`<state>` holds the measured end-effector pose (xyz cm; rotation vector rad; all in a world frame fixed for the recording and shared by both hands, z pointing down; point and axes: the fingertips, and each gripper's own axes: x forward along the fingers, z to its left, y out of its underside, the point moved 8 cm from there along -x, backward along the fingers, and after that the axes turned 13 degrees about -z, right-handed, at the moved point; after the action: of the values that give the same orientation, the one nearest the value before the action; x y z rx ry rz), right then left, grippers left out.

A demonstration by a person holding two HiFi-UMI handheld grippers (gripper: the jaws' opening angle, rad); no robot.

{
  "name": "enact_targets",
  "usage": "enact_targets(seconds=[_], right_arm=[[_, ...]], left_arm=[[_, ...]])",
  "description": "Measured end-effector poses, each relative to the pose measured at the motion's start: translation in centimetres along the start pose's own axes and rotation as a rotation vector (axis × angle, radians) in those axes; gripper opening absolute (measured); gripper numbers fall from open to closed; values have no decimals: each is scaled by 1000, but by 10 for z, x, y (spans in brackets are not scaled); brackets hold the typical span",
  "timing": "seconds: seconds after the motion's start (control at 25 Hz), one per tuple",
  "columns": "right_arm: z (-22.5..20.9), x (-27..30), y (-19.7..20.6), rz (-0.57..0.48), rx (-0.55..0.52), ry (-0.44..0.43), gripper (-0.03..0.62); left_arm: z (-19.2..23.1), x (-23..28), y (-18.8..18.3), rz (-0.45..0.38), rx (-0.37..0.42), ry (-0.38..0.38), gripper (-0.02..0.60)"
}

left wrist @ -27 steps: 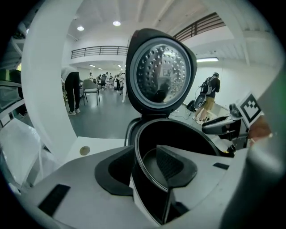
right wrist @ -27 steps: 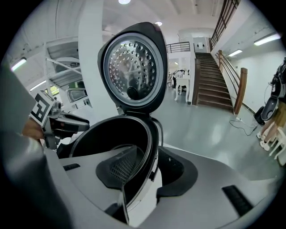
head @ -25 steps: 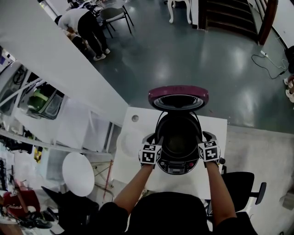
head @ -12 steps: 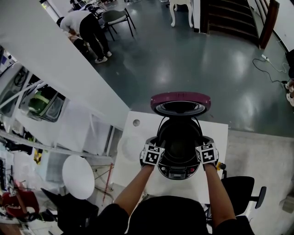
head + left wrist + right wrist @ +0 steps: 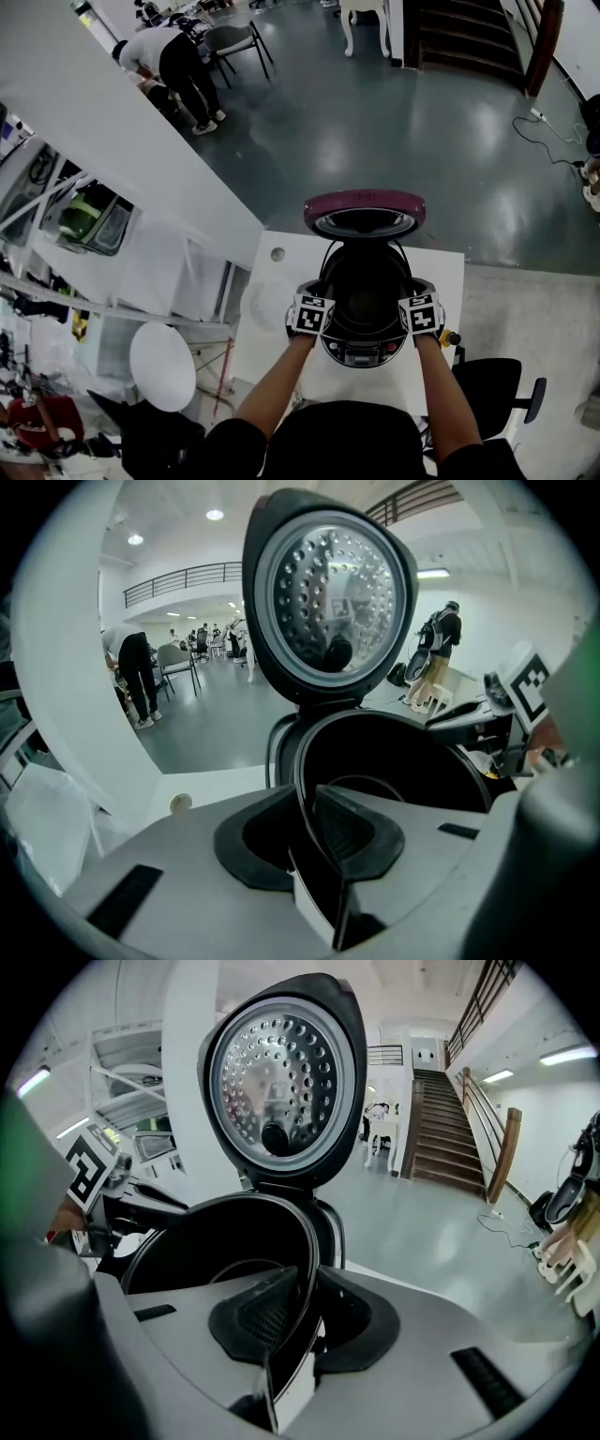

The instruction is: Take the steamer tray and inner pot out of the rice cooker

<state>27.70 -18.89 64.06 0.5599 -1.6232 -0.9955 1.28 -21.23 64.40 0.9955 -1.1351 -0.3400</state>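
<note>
The rice cooker point(image 5: 366, 330) stands open on the white table point(image 5: 441, 272), its pink-topped lid point(image 5: 364, 211) tipped back. Inside sits the black inner pot point(image 5: 366, 281); no steamer tray shows in it. My left gripper point(image 5: 323, 305) is at the pot's left side and my right gripper point(image 5: 406, 303) at its right side. Both pairs of jaws have just been closing. In the left gripper view the thin pot rim point(image 5: 394, 719) runs between the pads of the left gripper point(image 5: 305, 803), which is shut on it. The right gripper point(image 5: 309, 1288) likewise pinches the rim point(image 5: 216, 1208).
The perforated inner face of the lid point(image 5: 328, 592) rises right behind the pot. A small round hole point(image 5: 277, 254) sits in the table's far left corner. A black office chair point(image 5: 497, 375) stands to the right of the table. People stand far off across the floor point(image 5: 178, 56).
Both grippers have drawn in slightly against the cooker's sides and their jaws have closed onto the pot rim. The cooker and its lid have stayed put.
</note>
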Motion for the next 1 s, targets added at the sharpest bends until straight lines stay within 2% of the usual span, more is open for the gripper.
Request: enact_targets(seconds=[0.24,0.48,1.0], right_arm=[[-1,-5,-2,3,75,21,38],[-5,-14,-5,-37,178,1,28],[-4,-34,-32,-115,269,14,18]], left_arm=[[0,-6,-5,-18,-20,-10,51],[1,-17,-9,-80,-105,-25,35],[1,-40,-28,-158,-163,-22,31]])
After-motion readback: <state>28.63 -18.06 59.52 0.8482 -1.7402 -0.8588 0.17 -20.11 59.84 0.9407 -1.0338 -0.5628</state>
